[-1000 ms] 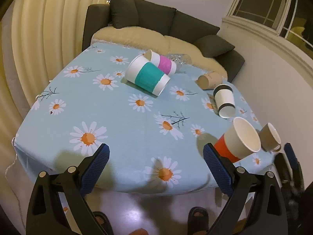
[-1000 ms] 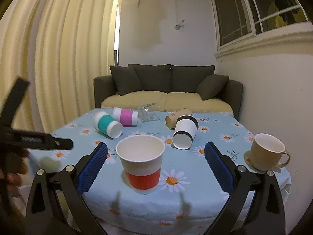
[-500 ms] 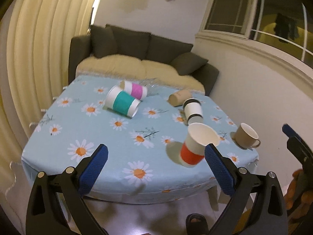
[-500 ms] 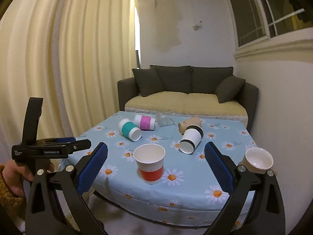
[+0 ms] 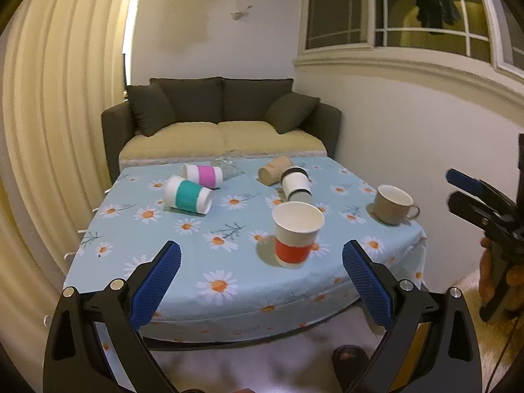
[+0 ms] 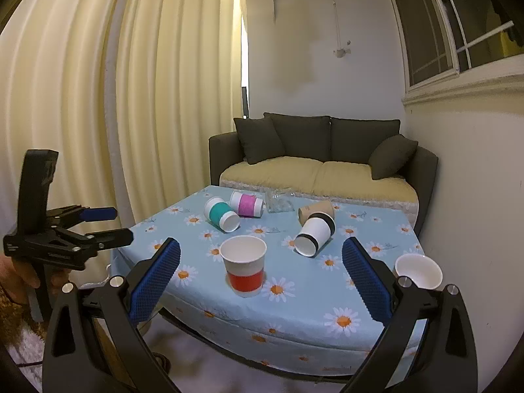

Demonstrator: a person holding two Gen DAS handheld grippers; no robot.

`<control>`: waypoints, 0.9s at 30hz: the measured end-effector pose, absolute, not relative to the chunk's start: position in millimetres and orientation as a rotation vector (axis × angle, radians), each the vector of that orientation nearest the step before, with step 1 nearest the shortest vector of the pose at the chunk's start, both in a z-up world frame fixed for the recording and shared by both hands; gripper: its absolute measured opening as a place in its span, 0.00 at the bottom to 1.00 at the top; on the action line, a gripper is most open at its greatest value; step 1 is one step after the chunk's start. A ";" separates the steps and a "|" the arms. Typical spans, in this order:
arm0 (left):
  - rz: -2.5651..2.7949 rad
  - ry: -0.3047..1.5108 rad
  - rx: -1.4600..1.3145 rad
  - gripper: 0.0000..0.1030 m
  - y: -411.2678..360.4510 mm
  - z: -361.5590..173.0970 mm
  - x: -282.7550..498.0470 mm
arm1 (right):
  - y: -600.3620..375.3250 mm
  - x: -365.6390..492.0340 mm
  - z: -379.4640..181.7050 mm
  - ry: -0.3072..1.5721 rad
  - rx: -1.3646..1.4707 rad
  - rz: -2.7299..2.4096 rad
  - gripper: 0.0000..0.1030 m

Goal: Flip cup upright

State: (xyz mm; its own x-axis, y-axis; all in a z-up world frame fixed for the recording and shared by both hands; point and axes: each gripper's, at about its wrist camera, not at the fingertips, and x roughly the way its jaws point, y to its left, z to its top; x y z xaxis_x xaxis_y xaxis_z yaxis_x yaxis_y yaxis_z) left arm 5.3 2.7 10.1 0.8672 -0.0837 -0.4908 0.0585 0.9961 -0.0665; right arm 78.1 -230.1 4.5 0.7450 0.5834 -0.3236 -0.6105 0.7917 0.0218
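Red-banded cup (image 5: 296,235) stands upright (no legible writing) — left tool (image 5: 262,281) and right tool (image 6: 261,281) both spread, empty.

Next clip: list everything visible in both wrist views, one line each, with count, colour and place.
Red cup: 1, white with red band, upright near the table's front edge.
Teal cup: 1, white with teal band, on its side, left of centre.
Pink cup: 1, white with pink band, on its side behind the teal one.
Black cup: 1, white with black bands, on its side mid-table.
Brown cup: 1, tan, on its side at the back.
Mug: 1, beige, upright on the right side.
Glass item: 1, clear, at the back; kind unclear.
Table: 1, blue daisy cloth.
Sofa: 1, dark with cream seat, behind the table.
Curtain: cream, left.
Left tool: blue pads, open, off the table's front.
Right tool: blue pads, open, likewise.
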 end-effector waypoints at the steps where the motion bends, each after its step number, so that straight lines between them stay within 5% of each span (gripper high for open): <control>1: -0.076 0.526 -0.038 0.94 -0.1 8.9 5.2 | -231.1 78.6 0.6 0.329 -0.089 0.649 0.95; 27: -0.139 0.567 0.021 0.94 -19.6 -18.3 8.4 | -217.1 87.7 -30.2 0.395 -0.106 0.631 0.95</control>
